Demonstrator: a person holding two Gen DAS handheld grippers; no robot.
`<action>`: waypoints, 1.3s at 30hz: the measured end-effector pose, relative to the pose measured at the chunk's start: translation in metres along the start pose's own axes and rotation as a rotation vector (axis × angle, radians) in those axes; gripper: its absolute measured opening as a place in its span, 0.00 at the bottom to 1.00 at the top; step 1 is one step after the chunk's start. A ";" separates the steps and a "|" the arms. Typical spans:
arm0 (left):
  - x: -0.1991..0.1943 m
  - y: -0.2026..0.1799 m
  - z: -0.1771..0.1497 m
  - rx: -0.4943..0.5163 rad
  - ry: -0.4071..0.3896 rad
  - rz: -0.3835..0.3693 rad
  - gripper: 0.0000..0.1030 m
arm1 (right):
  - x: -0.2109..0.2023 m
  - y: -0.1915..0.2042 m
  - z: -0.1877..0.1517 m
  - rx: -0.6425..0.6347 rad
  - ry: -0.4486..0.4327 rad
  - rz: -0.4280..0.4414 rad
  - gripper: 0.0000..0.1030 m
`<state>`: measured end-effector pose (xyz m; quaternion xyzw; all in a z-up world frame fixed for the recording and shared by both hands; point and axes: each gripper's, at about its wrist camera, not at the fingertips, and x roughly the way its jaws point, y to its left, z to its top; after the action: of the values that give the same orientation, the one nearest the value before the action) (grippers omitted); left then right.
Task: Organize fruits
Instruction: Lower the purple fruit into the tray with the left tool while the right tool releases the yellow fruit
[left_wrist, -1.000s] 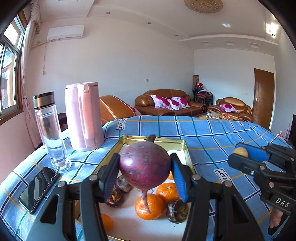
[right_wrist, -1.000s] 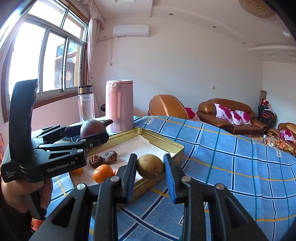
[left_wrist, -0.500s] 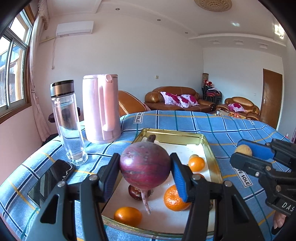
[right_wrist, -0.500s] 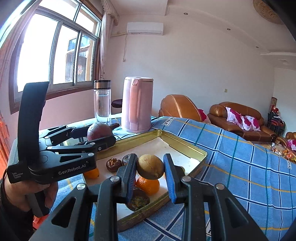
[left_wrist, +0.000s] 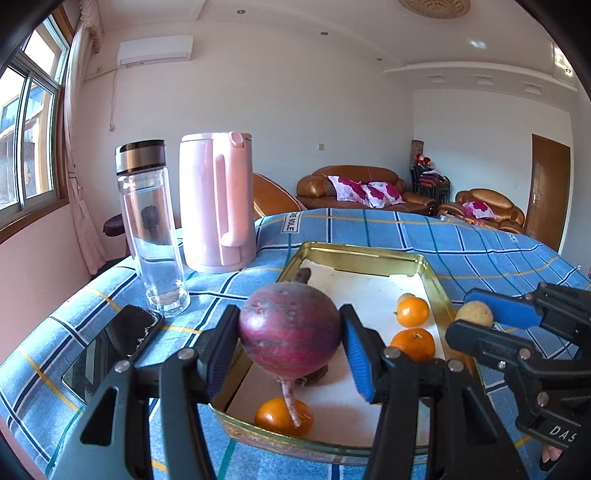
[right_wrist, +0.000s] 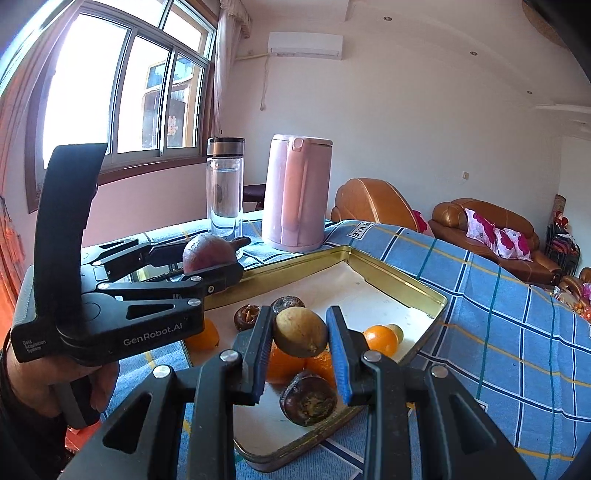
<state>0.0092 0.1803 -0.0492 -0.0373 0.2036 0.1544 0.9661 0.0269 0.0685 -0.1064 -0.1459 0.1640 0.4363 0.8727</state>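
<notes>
My left gripper (left_wrist: 290, 336) is shut on a round purple beet (left_wrist: 289, 332) with a thin root, held above the near left edge of a gold metal tray (left_wrist: 369, 253). My right gripper (right_wrist: 300, 338) is shut on a yellow-brown oval fruit (right_wrist: 300, 332) above the tray's (right_wrist: 399, 284) near end. The tray holds several oranges (left_wrist: 413, 312) and dark brown mangosteen-like fruits (right_wrist: 308, 398). In the left wrist view the right gripper (left_wrist: 480, 315) shows at the right with its fruit. In the right wrist view the left gripper (right_wrist: 210, 258) shows at the left with the beet.
A pink kettle (left_wrist: 218, 203) and a clear glass bottle (left_wrist: 151, 229) stand left of the tray on the blue checked cloth (left_wrist: 480, 243). A black phone (left_wrist: 110, 350) lies near the left edge. Brown sofas stand behind the table.
Both grippers have moved back and left along the tray with their loads still held. The tray, kettle and bottle now sit further right in both views.
</notes>
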 end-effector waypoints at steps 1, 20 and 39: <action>0.001 0.001 0.000 0.001 0.002 0.000 0.55 | 0.001 0.001 0.000 -0.002 0.003 0.002 0.30; 0.007 0.008 -0.007 0.005 0.021 0.017 0.55 | 0.014 0.006 -0.008 0.004 0.038 0.021 0.30; 0.013 0.003 -0.018 0.035 0.062 0.011 0.55 | 0.024 0.009 -0.014 0.014 0.107 0.032 0.30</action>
<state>0.0128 0.1846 -0.0705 -0.0241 0.2364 0.1551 0.9589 0.0309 0.0859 -0.1300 -0.1604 0.2159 0.4404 0.8566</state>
